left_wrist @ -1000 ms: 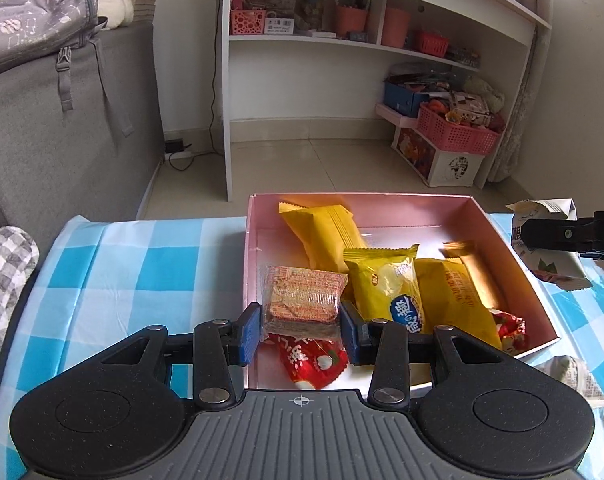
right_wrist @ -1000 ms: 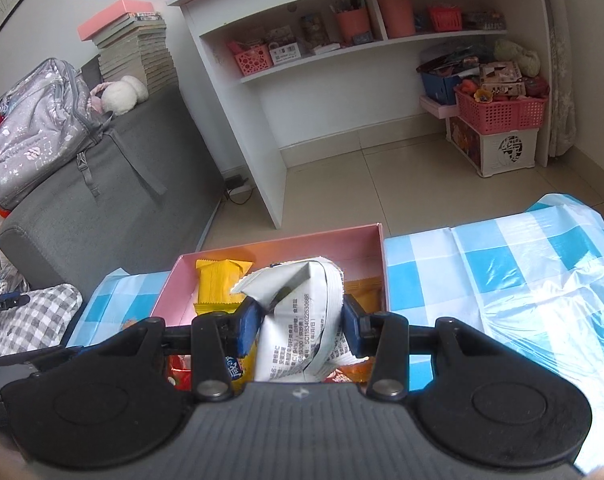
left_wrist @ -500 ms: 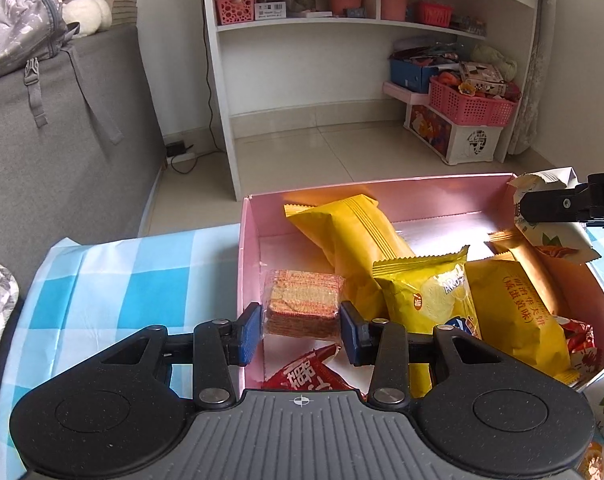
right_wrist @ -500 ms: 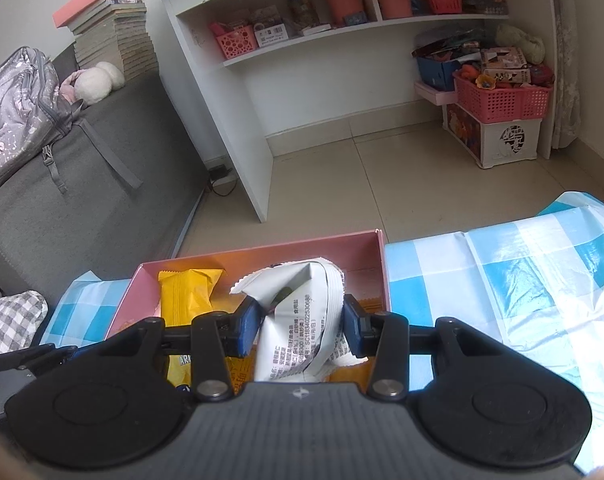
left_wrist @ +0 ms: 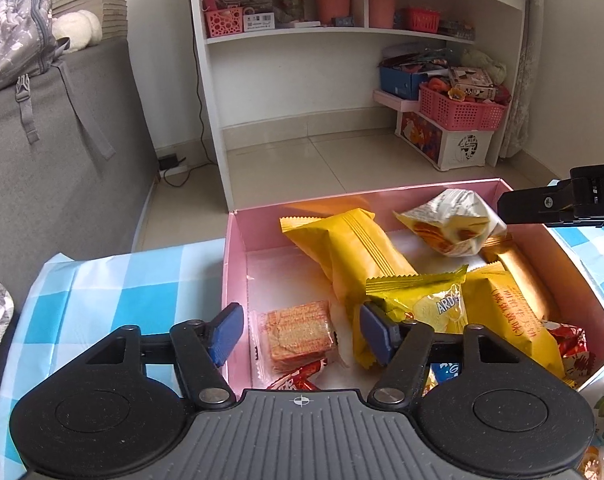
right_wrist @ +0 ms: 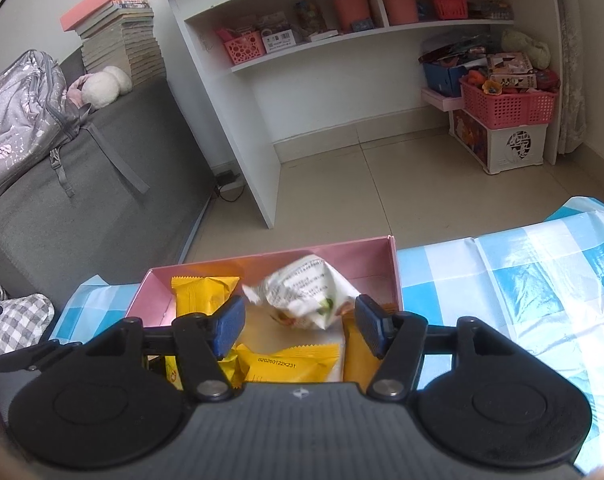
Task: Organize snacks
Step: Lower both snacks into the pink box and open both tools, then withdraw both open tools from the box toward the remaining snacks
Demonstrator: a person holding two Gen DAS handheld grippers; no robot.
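A pink box (left_wrist: 235, 248) on the blue-checked table holds several snacks. My left gripper (left_wrist: 300, 334) is open over the box's near left corner; a wafer packet (left_wrist: 298, 330) lies in the box between its fingers, loose. Yellow packets (left_wrist: 354, 252) lie beside it. My right gripper (right_wrist: 300, 324) is open above the box (right_wrist: 376, 258). A white snack bag (right_wrist: 310, 294) is blurred, free of the fingers, over the box; in the left wrist view the bag (left_wrist: 450, 226) sits at the far right of the box beside the right gripper's finger (left_wrist: 542, 206).
The blue-checked tablecloth (left_wrist: 114, 284) covers the table around the box and extends right (right_wrist: 522, 280). More snack bags (left_wrist: 602, 404) lie at the right outside the box. A grey sofa (left_wrist: 42, 152), a white shelf unit (left_wrist: 302, 60) and pink baskets stand beyond.
Both grippers have opened. The left let the wafer packet go into the box; the right let the white bag go and it drops toward the box.
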